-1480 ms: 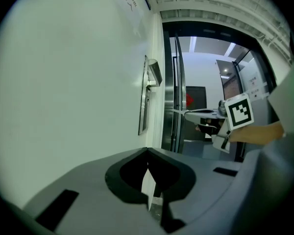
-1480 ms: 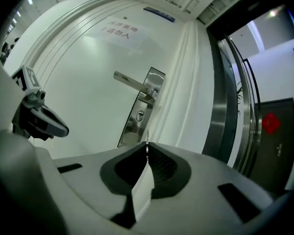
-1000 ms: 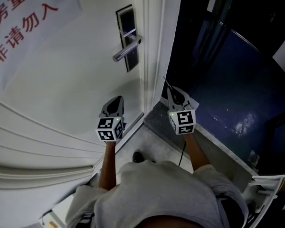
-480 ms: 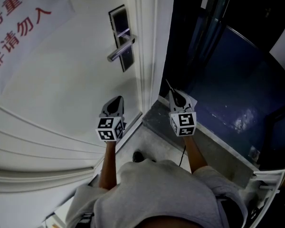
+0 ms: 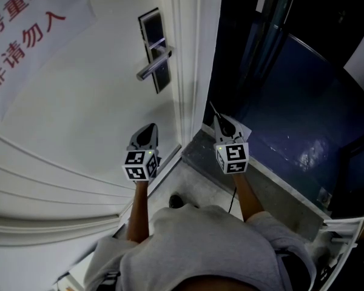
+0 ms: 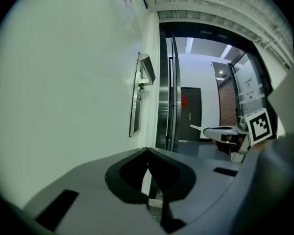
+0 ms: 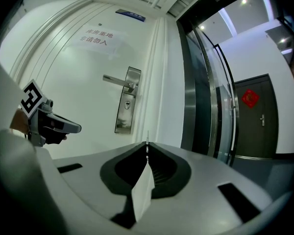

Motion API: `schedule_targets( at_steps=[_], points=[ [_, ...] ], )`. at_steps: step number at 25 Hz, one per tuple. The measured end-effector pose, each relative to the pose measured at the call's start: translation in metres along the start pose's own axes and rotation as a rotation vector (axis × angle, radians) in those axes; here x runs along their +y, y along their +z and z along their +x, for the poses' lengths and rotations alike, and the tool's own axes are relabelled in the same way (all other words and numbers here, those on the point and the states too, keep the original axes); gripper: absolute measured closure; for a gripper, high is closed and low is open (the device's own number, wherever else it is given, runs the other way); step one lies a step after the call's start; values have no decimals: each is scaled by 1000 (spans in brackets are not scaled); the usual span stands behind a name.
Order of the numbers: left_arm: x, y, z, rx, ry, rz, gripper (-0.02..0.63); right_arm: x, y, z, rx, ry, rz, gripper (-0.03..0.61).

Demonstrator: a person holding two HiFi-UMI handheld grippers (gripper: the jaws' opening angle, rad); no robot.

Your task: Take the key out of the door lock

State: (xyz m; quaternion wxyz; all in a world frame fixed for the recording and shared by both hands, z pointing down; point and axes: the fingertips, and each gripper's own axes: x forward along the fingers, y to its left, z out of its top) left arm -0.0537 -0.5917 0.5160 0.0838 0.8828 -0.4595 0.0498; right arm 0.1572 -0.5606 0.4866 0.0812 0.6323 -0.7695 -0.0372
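near left: your left claw (image 5: 148, 129) is pressed together on nothing | near right: your right claw (image 5: 222, 122) pinches a thin strip, likely the key (image 5: 213, 108) | far: the lock (image 7: 127, 102) under the handle (image 5: 153, 70) shows no key | change: both claws have barely moved, staying low | meaning: the key looks out already.

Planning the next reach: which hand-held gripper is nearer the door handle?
Left. The left hand-held gripper is below the door handle; the right hand-held gripper is beyond the door's edge.
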Motion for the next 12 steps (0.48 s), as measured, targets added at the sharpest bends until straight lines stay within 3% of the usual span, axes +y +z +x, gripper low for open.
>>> schedule_targets(
  at_steps=[12],
  points=[
    [0, 0, 3, 0, -4, -16, 595, 0, -2, 7, 6, 8, -7, 549]
  ],
)
